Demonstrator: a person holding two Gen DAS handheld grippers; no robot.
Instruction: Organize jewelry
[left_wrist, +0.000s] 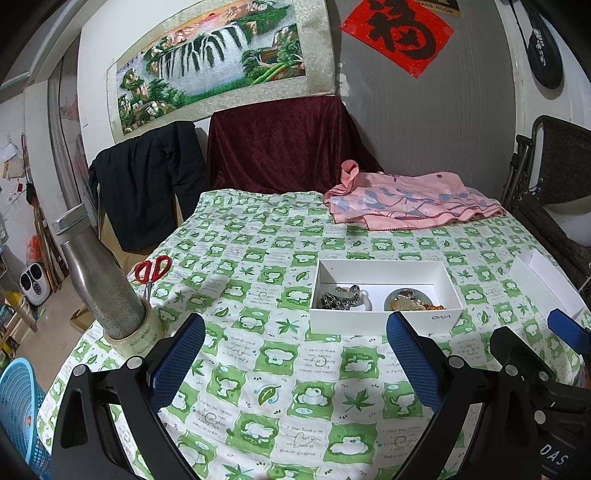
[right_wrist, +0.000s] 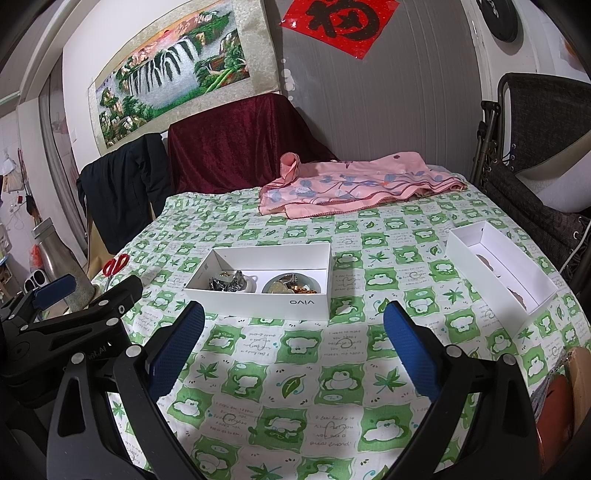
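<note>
A white box (left_wrist: 384, 319) (right_wrist: 258, 301) sits on the green-patterned tablecloth. It holds a tangle of silver jewelry (left_wrist: 341, 297) (right_wrist: 225, 282) at its left and a small dish with gold and amber pieces (left_wrist: 408, 301) (right_wrist: 291, 286) at its right. A second white box (right_wrist: 498, 273) (left_wrist: 543, 280), with small dark pieces inside, lies to the right. My left gripper (left_wrist: 295, 332) is open and empty, just short of the first box. My right gripper (right_wrist: 293, 321) is open and empty, near that box's front wall.
A steel bottle (left_wrist: 98, 273) stands in a roll of tape (left_wrist: 142, 334) at the table's left edge. Red-handled scissors (left_wrist: 151, 269) lie behind it. A pink cloth (left_wrist: 406, 201) lies at the far right. Chairs stand behind the table, and a blue basket (left_wrist: 18, 410) on the floor.
</note>
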